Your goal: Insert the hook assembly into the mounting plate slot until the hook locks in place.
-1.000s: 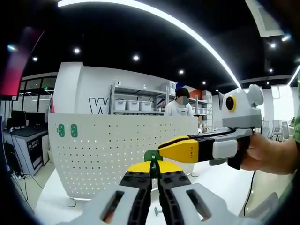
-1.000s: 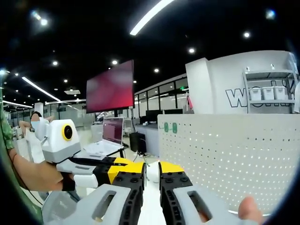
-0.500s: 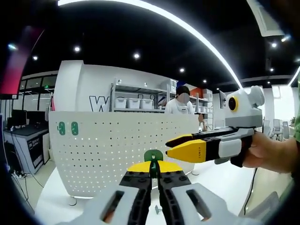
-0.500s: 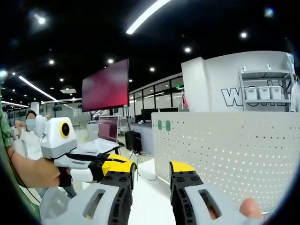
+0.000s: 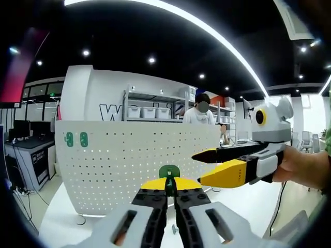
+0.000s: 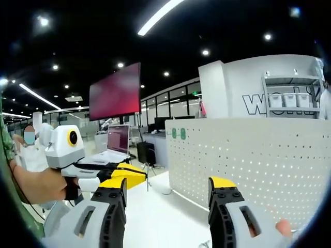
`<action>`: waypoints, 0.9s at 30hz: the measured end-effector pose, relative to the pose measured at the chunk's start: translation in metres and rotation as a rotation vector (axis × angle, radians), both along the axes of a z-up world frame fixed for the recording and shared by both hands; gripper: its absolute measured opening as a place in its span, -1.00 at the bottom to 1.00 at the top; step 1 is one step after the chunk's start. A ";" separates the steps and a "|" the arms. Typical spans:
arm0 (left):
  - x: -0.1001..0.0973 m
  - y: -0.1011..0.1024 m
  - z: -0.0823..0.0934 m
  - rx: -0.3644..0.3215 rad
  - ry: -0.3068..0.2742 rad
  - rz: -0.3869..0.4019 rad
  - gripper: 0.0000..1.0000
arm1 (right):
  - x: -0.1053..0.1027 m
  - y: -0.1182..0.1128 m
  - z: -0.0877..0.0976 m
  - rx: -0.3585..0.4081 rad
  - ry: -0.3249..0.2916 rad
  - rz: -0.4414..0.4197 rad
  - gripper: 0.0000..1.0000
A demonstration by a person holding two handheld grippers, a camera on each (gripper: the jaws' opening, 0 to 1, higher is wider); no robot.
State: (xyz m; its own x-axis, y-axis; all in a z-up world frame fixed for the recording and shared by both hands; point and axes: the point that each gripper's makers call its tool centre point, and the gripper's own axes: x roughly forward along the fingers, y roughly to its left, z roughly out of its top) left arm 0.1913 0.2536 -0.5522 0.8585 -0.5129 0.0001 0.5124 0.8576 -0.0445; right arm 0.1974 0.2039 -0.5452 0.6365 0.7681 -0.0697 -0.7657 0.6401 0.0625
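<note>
Hook (image 5: 168, 172), green, sits pinched between the yellow tips of my left hand-held gripper (image 5: 166, 187), whose jaws are clenched on it; only its rounded top rises above them. Beyond it stands the plate (image 5: 129, 165), a white perforated panel, upright on the white worktop (image 5: 57, 225), with two small green pieces (image 5: 75, 139) fixed near its upper left corner. The hook is held in front of the panel's lower middle; I cannot tell whether it touches the holes.

From the right of the left gripper view comes my right hand-held gripper (image 5: 209, 166), held by a hand (image 5: 305, 168), its yellow-tipped jaws spread wide apart and gripping nothing. Its tips point left, to the right of the hook and apart from it.

In the right gripper view that same right hand-held gripper (image 6: 168, 188) shows its two jaws well apart, released, with bare worktop (image 6: 165, 222) between them. The plate (image 6: 258, 160) fills the right side, the green pieces (image 6: 177, 133) at its near upper corner. At left my left hand-held gripper (image 6: 126, 175) reaches in, gripped by a hand (image 6: 39, 183).

Far behind stand a red screen (image 6: 115, 92), a laptop (image 6: 116, 147), shelving with bins (image 5: 150, 111), and a person (image 5: 200, 114) beyond the panel.
</note>
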 end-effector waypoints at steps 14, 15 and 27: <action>0.004 0.002 -0.002 0.004 0.007 0.010 -0.94 | -0.002 -0.023 -0.005 -0.032 -0.006 -0.075 0.96; 0.004 0.003 -0.002 0.003 0.006 0.011 -0.94 | -0.003 -0.025 -0.005 -0.032 -0.005 -0.075 0.97; 0.014 0.015 0.004 0.006 -0.003 0.044 -0.94 | -0.005 -0.031 0.002 -0.034 -0.023 -0.086 0.95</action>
